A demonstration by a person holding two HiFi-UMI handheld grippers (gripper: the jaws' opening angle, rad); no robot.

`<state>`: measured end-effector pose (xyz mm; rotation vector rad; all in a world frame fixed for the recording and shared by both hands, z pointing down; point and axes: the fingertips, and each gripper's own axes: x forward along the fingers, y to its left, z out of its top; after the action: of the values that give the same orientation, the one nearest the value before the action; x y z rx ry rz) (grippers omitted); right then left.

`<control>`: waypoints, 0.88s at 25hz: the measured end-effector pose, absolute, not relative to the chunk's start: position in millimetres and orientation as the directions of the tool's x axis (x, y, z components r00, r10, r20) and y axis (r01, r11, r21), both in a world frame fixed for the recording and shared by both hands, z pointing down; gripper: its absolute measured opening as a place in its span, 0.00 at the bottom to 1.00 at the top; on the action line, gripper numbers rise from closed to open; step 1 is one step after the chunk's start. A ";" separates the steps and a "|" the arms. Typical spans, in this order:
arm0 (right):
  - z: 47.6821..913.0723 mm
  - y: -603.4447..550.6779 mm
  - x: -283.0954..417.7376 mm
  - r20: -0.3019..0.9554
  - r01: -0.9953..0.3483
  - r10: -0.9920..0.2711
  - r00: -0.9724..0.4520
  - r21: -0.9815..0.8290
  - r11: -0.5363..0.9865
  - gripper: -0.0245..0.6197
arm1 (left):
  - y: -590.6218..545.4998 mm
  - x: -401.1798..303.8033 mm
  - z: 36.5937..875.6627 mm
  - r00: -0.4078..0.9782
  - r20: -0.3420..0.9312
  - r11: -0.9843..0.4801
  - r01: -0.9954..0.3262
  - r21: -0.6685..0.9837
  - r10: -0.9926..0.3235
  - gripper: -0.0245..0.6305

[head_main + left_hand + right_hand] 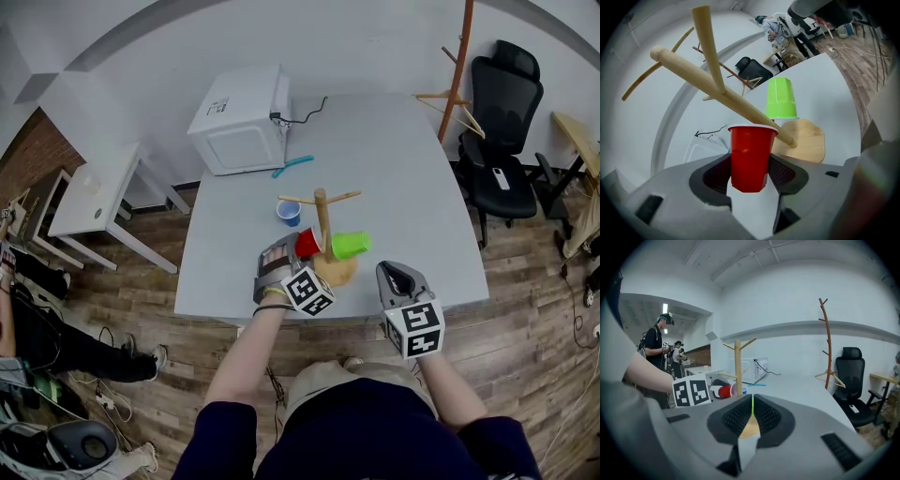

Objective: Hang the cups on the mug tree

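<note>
Between the jaws of the left gripper (pixel 289 251) sits a red cup (pixel 750 157), and both pads are pressed on its sides. The cup lies along the gripper, with its bottom toward the camera and its open mouth pointing forward. Directly ahead of the mouth, almost touching the rim, is the trunk of the wooden mug tree (pixel 322 217). This trunk is the thing in the way of the cup. Just past the trunk, on the far side from this gripper, a green cup (pixel 350 246) is on a low peg. The two upper pegs carry nothing. Beyond the left gripper, near the tree, a blue cup (pixel 289 213) stands on the grey tabletop (pixel 403 178). Further ahead are a thin teal object (pixel 293 166) and a white microwave (pixel 241 122) with a black cable.

To the right of the left gripper, near the front edge of the tabletop, is the right gripper (pixel 395 273). It is clenched, with nothing between its jaws. Far ahead and to its right, past the tabletop, are a wooden coat stand (pixel 457 70) and a black office chair (pixel 503 122).
</note>
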<state>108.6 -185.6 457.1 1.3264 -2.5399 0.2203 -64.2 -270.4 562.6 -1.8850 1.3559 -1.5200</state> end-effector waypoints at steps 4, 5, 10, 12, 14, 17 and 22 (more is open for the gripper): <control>457.7 -186.2 108.7 0.302 -0.821 -0.781 -0.547 -0.012 0.570 0.09 | -271.2 -61.8 560.1 -0.037 0.537 -0.478 -0.407 -0.778 -0.843 0.40; 457.7 -186.3 108.9 0.302 -0.821 -0.781 -0.547 -0.012 0.571 0.09 | -271.3 -60.4 559.0 -0.036 0.533 -0.478 -0.391 -0.786 -0.846 0.40; 459.1 -184.8 106.1 0.302 -0.818 -0.778 -0.551 -0.011 0.575 0.09 | -270.6 -54.7 556.6 -0.021 0.521 -0.485 -0.336 -0.807 -0.853 0.40; 459.3 -184.1 105.5 0.301 -0.817 -0.777 -0.552 -0.011 0.576 0.09 | -270.1 -51.7 553.5 -0.013 0.515 -0.485 -0.318 -0.815 -0.857 0.40; 459.1 -183.8 106.3 0.300 -0.816 -0.776 -0.554 -0.010 0.578 0.09 | -270.0 -49.4 549.9 -0.015 0.504 -0.482 -0.270 -0.834 -0.864 0.40; 459.3 -183.1 107.7 0.299 -0.816 -0.777 -0.555 -0.010 0.579 0.09 | -270.0 -49.6 549.0 -0.028 0.496 -0.479 -0.218 -0.850 -0.868 0.41; 459.6 -182.5 106.5 0.301 -0.814 -0.775 -0.556 -0.009 0.581 0.09 | -269.4 -48.4 551.0 -0.013 0.508 -0.491 -0.233 -0.839 -0.861 0.41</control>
<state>106.5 -182.5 459.6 1.3105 -2.5489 0.2135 -48.4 -269.4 551.0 -1.7380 1.1375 -1.5390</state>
